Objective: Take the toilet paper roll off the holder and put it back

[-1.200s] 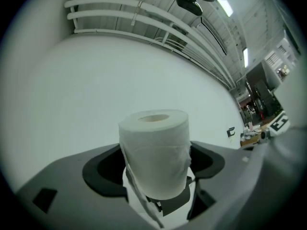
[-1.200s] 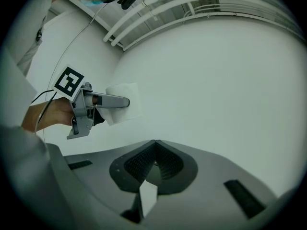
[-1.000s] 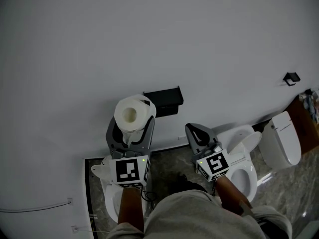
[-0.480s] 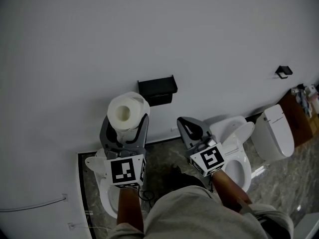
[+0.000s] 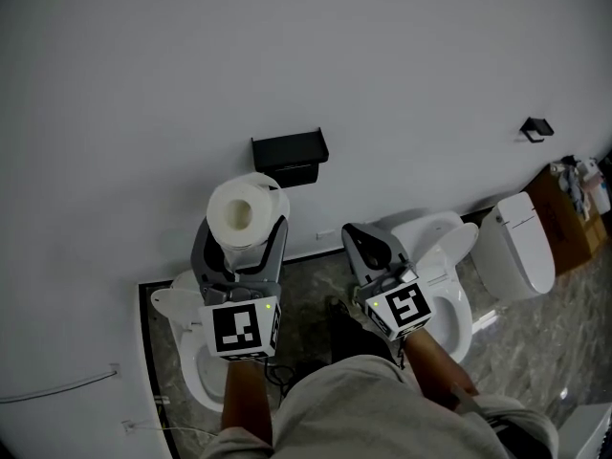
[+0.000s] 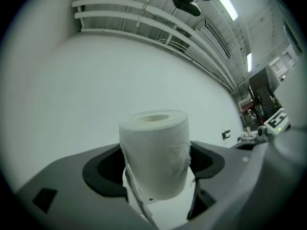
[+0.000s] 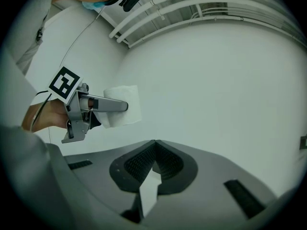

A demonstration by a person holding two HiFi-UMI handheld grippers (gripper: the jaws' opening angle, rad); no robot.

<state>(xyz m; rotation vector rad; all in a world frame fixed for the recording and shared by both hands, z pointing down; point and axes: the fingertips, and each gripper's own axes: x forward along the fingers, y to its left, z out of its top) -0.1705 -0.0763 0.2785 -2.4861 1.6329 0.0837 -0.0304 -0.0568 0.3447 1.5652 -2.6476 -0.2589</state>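
A white toilet paper roll (image 5: 241, 214) stands between the jaws of my left gripper (image 5: 242, 229), which is shut on it. In the left gripper view the roll (image 6: 156, 155) stands upright, a loose strip hanging below it. The black holder (image 5: 289, 153) is fixed to the white wall, just above and right of the roll, with a gap between them. My right gripper (image 5: 367, 244) is shut with nothing in it, lower right of the holder. The right gripper view shows its pads (image 7: 153, 163) meeting at the tips, and the left gripper (image 7: 103, 105) with the roll (image 7: 123, 105).
Several white toilets (image 5: 445, 275) stand along the wall on a marbled floor. A second toilet (image 5: 519, 249) is at the right, and another small black holder (image 5: 535, 128) is on the wall far right. A cardboard box (image 5: 566, 199) sits at the right edge.
The holder has shifted up and left in the head view and now stands farther from the roll. Both grippers keep their states.
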